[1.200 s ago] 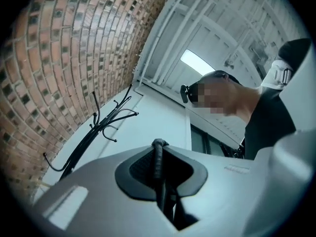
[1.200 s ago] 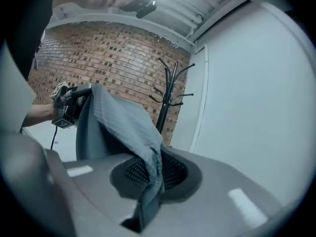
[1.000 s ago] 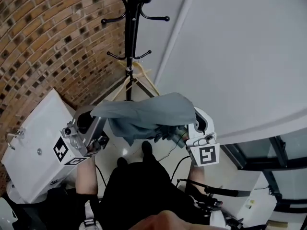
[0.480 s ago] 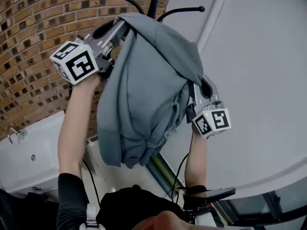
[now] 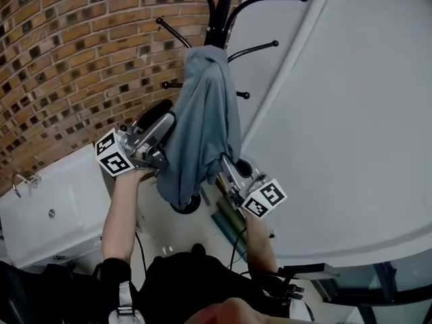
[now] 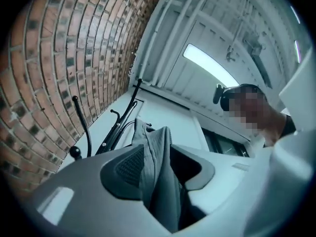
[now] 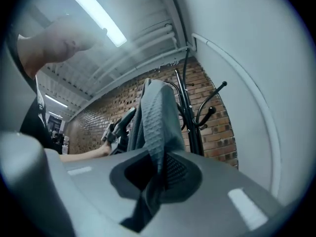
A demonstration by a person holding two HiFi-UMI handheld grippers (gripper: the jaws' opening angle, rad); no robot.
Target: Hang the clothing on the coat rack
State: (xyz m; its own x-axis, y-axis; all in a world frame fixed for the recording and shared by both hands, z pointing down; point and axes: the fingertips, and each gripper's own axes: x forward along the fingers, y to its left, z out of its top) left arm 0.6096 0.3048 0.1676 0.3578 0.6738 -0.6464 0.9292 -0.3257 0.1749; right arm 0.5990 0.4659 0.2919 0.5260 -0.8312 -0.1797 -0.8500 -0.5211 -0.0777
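One soft, light, limp garment [image 5: 202, 113] hangs from the rack [image 5: 221, 12] now, no longer bunched overhead as before — best taken by a fold or hem. Left tool [image 5: 169, 115] has just been opening, cloth loose between its jaws; right tool [image 5: 225, 165] clamps the lower edge.

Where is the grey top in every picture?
Head view: the grey top hangs in the middle.
Left gripper view: the grey top, bottom middle.
Right gripper view: the grey top, middle.
Shared landmark: the black coat rack, seen in all three.
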